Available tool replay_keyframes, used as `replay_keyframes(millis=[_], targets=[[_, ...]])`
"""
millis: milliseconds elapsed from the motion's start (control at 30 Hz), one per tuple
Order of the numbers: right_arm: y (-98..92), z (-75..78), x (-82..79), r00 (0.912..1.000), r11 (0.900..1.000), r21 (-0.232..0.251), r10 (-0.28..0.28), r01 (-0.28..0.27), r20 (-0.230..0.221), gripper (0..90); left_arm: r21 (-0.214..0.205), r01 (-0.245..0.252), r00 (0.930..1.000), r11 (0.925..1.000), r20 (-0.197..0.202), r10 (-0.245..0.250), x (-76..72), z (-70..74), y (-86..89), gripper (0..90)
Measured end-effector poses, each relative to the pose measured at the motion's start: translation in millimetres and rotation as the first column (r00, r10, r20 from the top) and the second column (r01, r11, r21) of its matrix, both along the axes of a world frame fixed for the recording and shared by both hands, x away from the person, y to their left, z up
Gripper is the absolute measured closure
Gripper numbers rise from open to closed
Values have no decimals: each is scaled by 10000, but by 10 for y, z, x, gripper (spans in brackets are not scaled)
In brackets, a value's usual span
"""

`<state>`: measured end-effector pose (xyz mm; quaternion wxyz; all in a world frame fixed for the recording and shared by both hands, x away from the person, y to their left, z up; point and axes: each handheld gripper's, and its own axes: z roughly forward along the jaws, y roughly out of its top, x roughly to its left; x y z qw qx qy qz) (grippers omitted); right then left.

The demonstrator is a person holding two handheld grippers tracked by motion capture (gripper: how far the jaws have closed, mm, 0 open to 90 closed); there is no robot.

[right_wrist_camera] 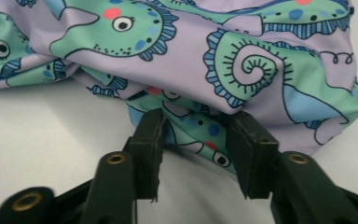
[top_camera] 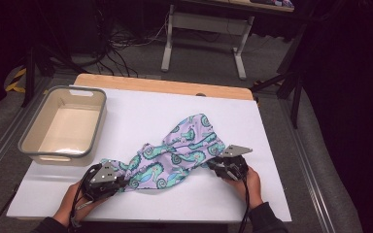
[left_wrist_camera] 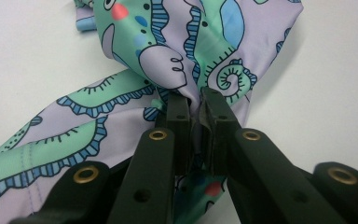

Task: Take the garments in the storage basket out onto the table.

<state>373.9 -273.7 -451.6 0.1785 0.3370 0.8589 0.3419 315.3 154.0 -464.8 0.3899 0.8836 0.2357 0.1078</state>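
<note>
A person stands at the near edge of a white tabletop (top_camera: 141, 111), working a crumpled piece of lilac cloth (top_camera: 184, 145) printed with green seahorses. The cloth lies across the near middle of the tabletop, running from the near left up toward the centre, bunched and folded over itself.

The left hand-held gripper (top_camera: 108, 180) sits at the near left, at the cloth's left end. In the left gripper view its two black jaws are clamped together on a pinched fold of the cloth (left_wrist_camera: 177, 60), the fabric squeezed into the narrow slit between the pads and spilling out beyond them onto the white surface.

The right hand-held gripper (top_camera: 217, 165) rests at the near right, against the cloth's right-hand edge, with the person's hand (top_camera: 245, 182) wrapped around its body. In the right gripper view its jaws stand apart, one on each side of a low fold of the cloth (right_wrist_camera: 242, 65); the fabric's edge lies in the gap between them, and the pads are not pressing on it. The tips sit just above the tabletop.

A beige plastic bin (top_camera: 94, 126) with a grey rim stands at the left of the tabletop, well apart from the cloth. Beyond the far edge, a strip of bare wood shows.
</note>
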Motion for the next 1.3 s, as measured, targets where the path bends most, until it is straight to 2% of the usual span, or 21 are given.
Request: replay_keyframes(millis=[67, 100, 167, 300, 433, 467, 533, 600, 700, 733, 867, 967, 1100, 1167, 1233, 1267, 1300], targets=[[6, 3, -10, 9999, 9999, -166, 13, -12, 101, 780, -34, -2, 10000, 10000, -28, 2, -1, -2, -2, 830], [12, 8, -17, 9999, 9996, -295, 53, -49, 157, 863, -57, -16, 10000, 10000, -48, 16, -2, -3, -3, 830], [17, 26, -38, 9995, 9980, -616, 134, -116, 296, 892, -119, -38, 9999, 9999, -97, 37, -2, 0, 1, 830], [-68, 161, -100, 9970, 9995, -323, -32, 57, 770, 899, -184, -75, 9999, 9998, -79, 73, -7, 10, 8, 830], [-133, 287, -160, 9918, 9993, -243, -254, 287, 1254, 900, -242, -123, 9999, 9996, 2, 123, -9, 23, 21, 829], [-191, 382, -213, 9846, 9986, -212, -438, 481, 1695, 900, -299, -152, 9999, 9994, 15, 152, -21, 33, 22, 828], [-211, 413, -233, 9825, 9984, -134, -514, 547, 1793, 900, -309, -130, 9999, 9994, 89, 132, -25, 42, 22, 827], [-307, 529, -315, 9675, 9953, 159, -961, 951, 2341, 900, -344, -218, 9997, 9992, 140, 223, -44, 57, 13, 826], [-430, 619, -403, 9471, 9889, 309, -1479, 1452, 2847, 900, -375, -216, 9996, 9991, 187, 223, -57, 67, 9, 826], [-430, 619, -403, 9471, 9889, 309, -1479, 1452, 2847, 900, -375, -216, 9996, 9991, 187, 223, -57, 67, 9, 826], [-622, 637, -463, 9242, 9737, 530, -2268, 2214, 3073, 900, -451, -62, 9998, 9990, 182, 70, -81, 86, -24, 826], [-674, 607, -452, 9255, 9692, 530, -2455, 2406, 2883, 898, -431, 42, 9998, 9991, 212, -33, -97, 95, -44, 826], [-690, 506, -393, 9265, 9611, 246, -2718, 2750, 2603, 883, -418, 249, 9995, 9988, 181, -242, -133, 94, -97, 824], [-670, 490, -372, 9295, 9618, 335, -2712, 2716, 2500, 819, -439, 266, 9995, 9987, 164, -259, -137, 95, -101, 823], [-649, 491, -364, 9267, 9613, 315, -2725, 2738, 2587, 793, -425, 313, 9993, 9986, 194, -305, -143, 104, -110, 821], [-581, 510, -345, 9328, 9663, 615, -2574, 2500, 2523, 737, -406, 327, 9991, 9986, 266, -317, -143, 113, -110, 809], [-550, 514, -337, 9354, 9683, 669, -2498, 2407, 2501, 709, -389, 324, 9990, 9987, 311, -312, -144, 120, -107, 806]])
